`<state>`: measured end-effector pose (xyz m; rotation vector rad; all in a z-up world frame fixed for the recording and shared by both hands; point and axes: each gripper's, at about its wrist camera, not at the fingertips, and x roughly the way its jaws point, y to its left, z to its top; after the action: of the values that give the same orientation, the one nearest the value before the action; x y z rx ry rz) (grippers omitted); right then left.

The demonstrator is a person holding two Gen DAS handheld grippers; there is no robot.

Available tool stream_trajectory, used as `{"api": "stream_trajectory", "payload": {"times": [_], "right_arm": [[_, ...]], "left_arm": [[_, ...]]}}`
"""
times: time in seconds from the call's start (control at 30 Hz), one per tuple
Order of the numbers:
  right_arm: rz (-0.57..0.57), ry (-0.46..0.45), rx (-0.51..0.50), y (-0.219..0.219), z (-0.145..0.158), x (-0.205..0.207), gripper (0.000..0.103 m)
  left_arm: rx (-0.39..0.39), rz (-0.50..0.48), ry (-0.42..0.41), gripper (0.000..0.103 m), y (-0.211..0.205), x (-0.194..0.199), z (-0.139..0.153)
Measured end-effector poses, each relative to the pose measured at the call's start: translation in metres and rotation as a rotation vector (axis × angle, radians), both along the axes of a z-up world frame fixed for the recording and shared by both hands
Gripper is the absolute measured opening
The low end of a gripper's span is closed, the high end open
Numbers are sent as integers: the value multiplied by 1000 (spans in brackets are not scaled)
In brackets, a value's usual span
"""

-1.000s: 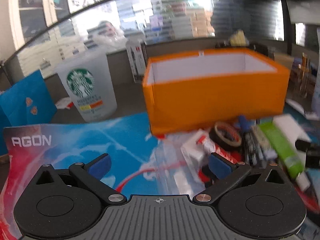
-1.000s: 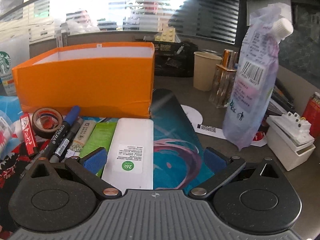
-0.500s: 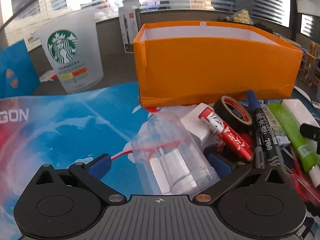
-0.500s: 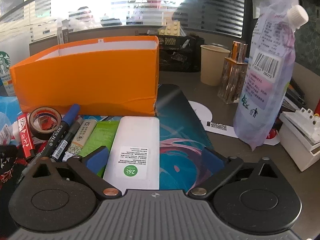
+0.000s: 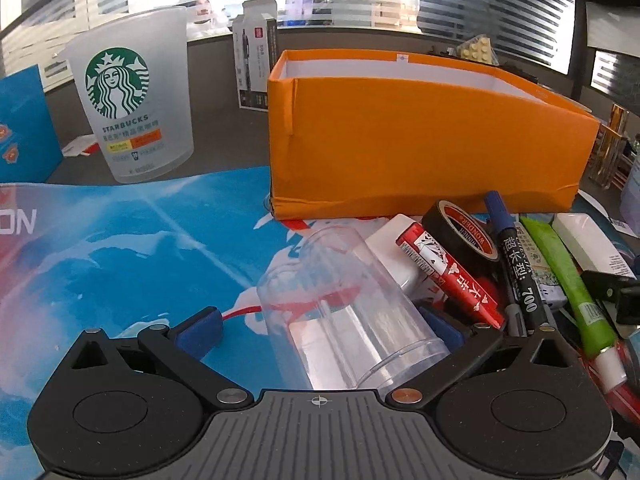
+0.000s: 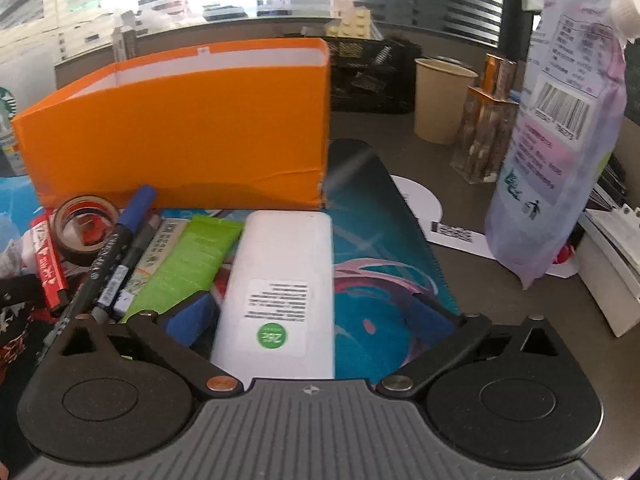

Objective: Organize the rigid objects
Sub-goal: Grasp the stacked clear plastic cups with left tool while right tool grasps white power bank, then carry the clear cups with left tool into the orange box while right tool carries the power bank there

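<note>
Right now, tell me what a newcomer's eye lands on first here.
The big orange box dominates, open-topped, at the back of the colourful mat. In front of it lies a clutter of markers, tape and tubes, with a clear plastic cup on its side between the left hand-held gripper's open fingers.

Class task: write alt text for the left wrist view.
The open left gripper straddles a clear plastic cup lying on its side on a blue mat, before an orange cardboard box and scattered markers.
</note>
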<state>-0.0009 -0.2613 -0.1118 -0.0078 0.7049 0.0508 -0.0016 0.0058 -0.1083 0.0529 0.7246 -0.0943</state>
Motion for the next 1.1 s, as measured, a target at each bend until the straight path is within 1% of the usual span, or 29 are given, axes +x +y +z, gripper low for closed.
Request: {"api": "stream_trajectory", "payload": {"times": [0.07,0.17,0.23,0.3,0.33,0.37,0.4,0.43,0.47,0.53,0.8,0.9,0.93,0.97,1.0,1.03,1.1], "right_arm": [[24,0,-1,3,-1,-1,103],[19,6,-2,5,0,0,103],[20,-6,-4,6,-1,-1,103],[29,-16,0,7,-1,-3,97],[41,-24,2,8,0,-4,84],[49,-37,1,9,2,-5,61],[54,-49,0,11,4,-6,51],[46,-54,-21,14,5,-5,51],[51,-53,-26,15,5,-4,51],[54,-58,-4,12,4,-3,51],[49,-75,-1,13,2,-6,50],[39,-82,9,11,3,-8,50],[36,-87,9,10,4,-8,50],[31,-95,13,9,5,-9,50],[33,-98,16,9,6,-10,50],[38,-100,17,9,8,-11,50],[42,-102,13,10,9,-12,50]], "left_arm": [[-1,-12,2,103,1,2,0],[-4,-20,1,103,2,5,0],[-2,-36,1,103,2,6,0],[-1,-60,4,103,3,8,0],[-1,-67,6,103,3,9,0],[-1,-70,5,102,3,10,1],[-1,-73,2,101,3,10,1],[-1,-79,-2,95,2,9,1],[-3,-88,-14,88,1,8,2],[1,-97,-18,88,-1,8,3],[-4,-109,-12,87,1,9,4],[-23,-103,-4,86,5,9,6],[-24,-100,-12,81,6,9,7],[-20,-98,-22,65,7,8,10],[-14,-92,-33,57,8,7,12],[-12,-93,-34,57,9,8,14],[-33,-100,-5,57,12,12,13]]}}
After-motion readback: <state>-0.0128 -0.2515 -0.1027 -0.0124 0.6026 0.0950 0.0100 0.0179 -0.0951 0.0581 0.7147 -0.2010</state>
